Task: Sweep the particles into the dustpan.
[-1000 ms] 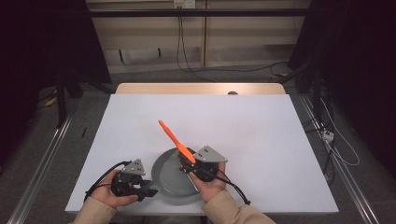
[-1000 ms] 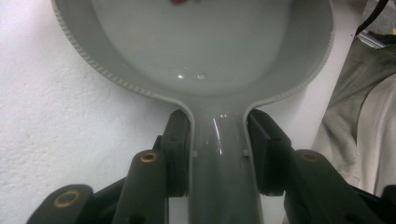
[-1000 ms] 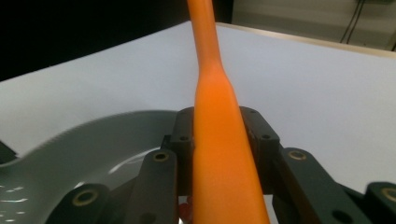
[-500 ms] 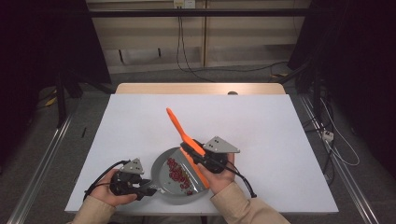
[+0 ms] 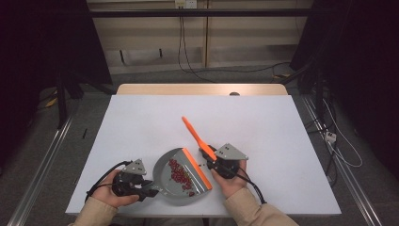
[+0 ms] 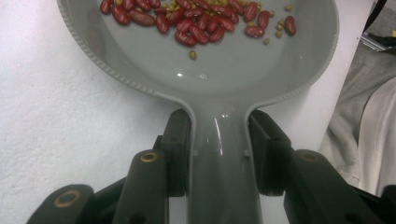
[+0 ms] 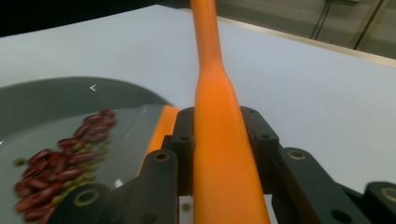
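Dustpan (image 5: 174, 181) holding red beans (image 5: 179, 171); no legible writing, labels.

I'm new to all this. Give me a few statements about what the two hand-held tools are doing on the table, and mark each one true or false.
1. The left gripper clamps the grey dustpan by its handle. True.
2. The dustpan is empty. False: red beans and small greenish ones lie in it.
3. The right gripper grips an orange brush handle. True.
4. The brush handle is blue. False: it is orange.
5. The dustpan rests on the white table. True.
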A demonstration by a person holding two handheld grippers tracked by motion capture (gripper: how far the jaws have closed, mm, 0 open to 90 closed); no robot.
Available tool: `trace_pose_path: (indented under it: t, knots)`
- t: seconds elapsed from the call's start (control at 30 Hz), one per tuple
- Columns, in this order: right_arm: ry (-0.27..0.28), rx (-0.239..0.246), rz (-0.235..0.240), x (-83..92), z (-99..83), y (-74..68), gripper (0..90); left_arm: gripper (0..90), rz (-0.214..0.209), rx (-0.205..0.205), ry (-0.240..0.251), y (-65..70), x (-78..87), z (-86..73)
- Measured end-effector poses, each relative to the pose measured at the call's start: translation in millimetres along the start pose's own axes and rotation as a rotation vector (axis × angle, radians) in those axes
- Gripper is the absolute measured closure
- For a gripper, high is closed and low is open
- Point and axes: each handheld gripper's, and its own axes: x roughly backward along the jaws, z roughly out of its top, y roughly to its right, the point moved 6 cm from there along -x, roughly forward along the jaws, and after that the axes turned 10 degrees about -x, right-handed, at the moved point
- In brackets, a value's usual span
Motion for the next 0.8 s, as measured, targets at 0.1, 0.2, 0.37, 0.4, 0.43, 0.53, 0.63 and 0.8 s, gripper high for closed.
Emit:
trace_pose_path:
  t: [0.1,0.2,0.37,0.4,0.43,0.53,0.63,0.8]
  knots:
    - [0.001,0.027,0.043,-0.5,-3.1,-17.8,69.8,62.8,-0.003,0.001,0.001,0.1,-0.7,0.2]
    - [0.006,-0.006,0.093,-2.2,-1.5,-29.8,70.0,62.7,-0.003,-0.001,0.007,0.0,-0.6,0.6]
    - [0.044,-0.084,0.183,-2.7,12.0,-35.8,70.8,60.9,-0.001,-0.014,0.017,-0.8,-0.9,-1.1]
    - [0.053,-0.071,0.166,-2.0,15.0,-33.0,70.8,58.6,0.001,-0.012,0.022,-0.6,-1.3,-0.8]
    - [0.06,-0.064,0.162,-1.2,17.5,-29.6,70.8,55.5,0.005,-0.006,0.024,-0.6,-1.8,-0.4]
    - [0.067,-0.069,0.137,1.5,22.4,-14.9,70.8,53.6,0.008,-0.016,0.011,-1.3,-4.6,-0.2]
    - [0.06,-0.07,0.118,4.1,24.2,-2.6,70.8,56.2,0.009,-0.022,0.004,-0.1,-10.0,0.9]
    - [0.049,-0.053,0.09,10.7,24.7,15.8,70.9,63.1,0.032,-0.023,0.008,-1.1,-11.2,3.0]
